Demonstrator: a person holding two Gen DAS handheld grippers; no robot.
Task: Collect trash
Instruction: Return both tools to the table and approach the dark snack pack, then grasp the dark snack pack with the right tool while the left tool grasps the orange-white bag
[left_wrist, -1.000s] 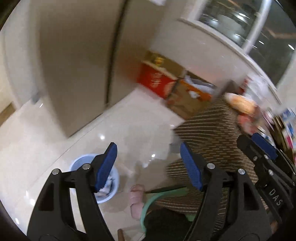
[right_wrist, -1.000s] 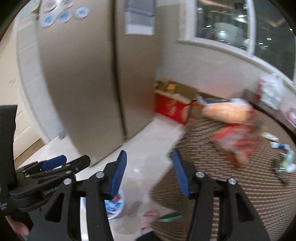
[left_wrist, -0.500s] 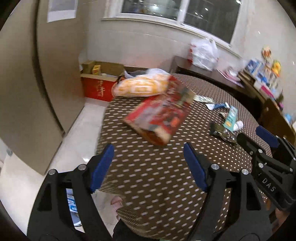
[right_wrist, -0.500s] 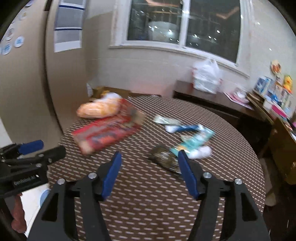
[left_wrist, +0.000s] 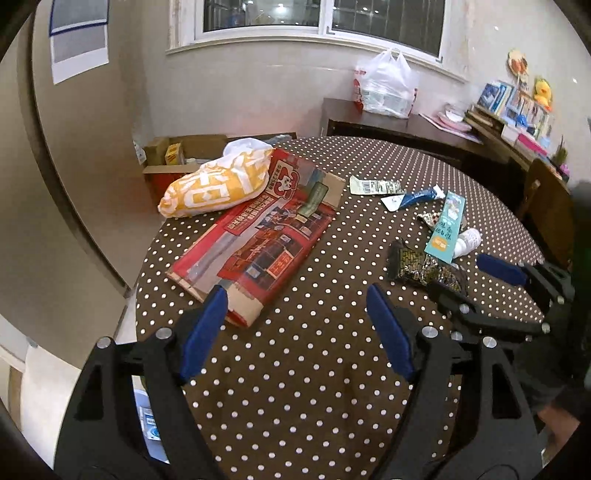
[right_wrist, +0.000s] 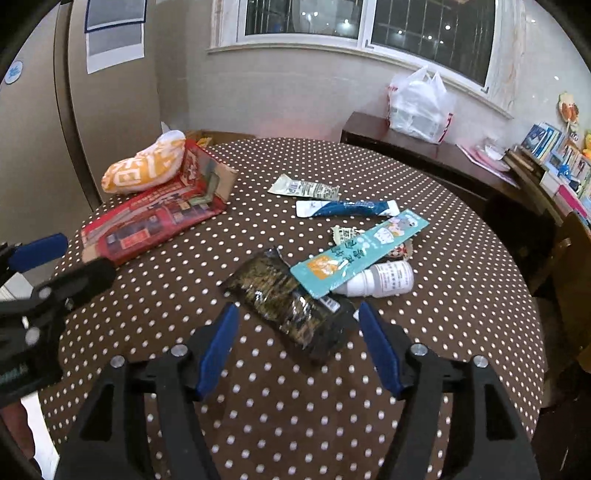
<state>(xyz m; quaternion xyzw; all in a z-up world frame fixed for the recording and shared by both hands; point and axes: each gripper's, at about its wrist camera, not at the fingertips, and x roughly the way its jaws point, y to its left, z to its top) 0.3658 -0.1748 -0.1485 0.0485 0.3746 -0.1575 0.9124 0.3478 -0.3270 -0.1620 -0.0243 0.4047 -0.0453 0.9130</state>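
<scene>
Trash lies on a round brown polka-dot table (left_wrist: 295, 369) (right_wrist: 295, 424). A flat red carton (left_wrist: 258, 240) (right_wrist: 147, 221) lies at the left with a yellow bag (left_wrist: 218, 184) (right_wrist: 144, 168) behind it. A dark wrapper (right_wrist: 291, 302) (left_wrist: 421, 266), a teal packet (right_wrist: 358, 251) (left_wrist: 445, 225), a white bottle (right_wrist: 384, 278), a blue tube (right_wrist: 347, 208) and a green sachet (right_wrist: 303, 189) lie at the right. My left gripper (left_wrist: 297, 325) is open above the table's near side, just short of the carton. My right gripper (right_wrist: 297, 343) is open, just short of the dark wrapper.
A tall beige fridge (left_wrist: 55, 184) stands left of the table. Cardboard boxes (left_wrist: 173, 155) sit on the floor behind it. A dark sideboard (right_wrist: 424, 155) with a white plastic bag (right_wrist: 417, 103) runs under the window. A bin with trash (left_wrist: 149, 424) shows below the table's left edge.
Both grippers have swung from the floor and the bin up and right to face the table. Both stay open and empty.
</scene>
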